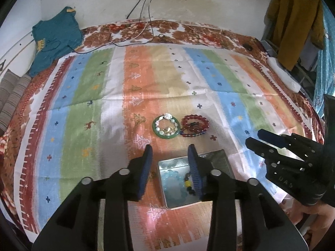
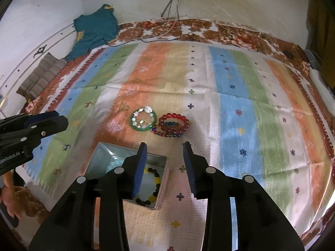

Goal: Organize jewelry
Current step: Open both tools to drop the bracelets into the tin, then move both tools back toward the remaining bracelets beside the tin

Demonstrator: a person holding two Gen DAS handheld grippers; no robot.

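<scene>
Striped, patterned bedcloth [image 1: 88,96] carries a green jade bangle [image 1: 166,126] touching red bead bracelets [image 1: 194,125], near an open silver tin [image 1: 217,156]. Both left gripper [image 1: 170,149] and right gripper [image 2: 165,148] hover spread, empty. Seemingly overlapping strands could snag, dragging neighbours along.

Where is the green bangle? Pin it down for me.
The green bangle lies on the striped cloth, centre of both views, beyond the metal tin. Its right edge touches the red bead bracelets, and a white bead bracelet sits inside it.
</scene>
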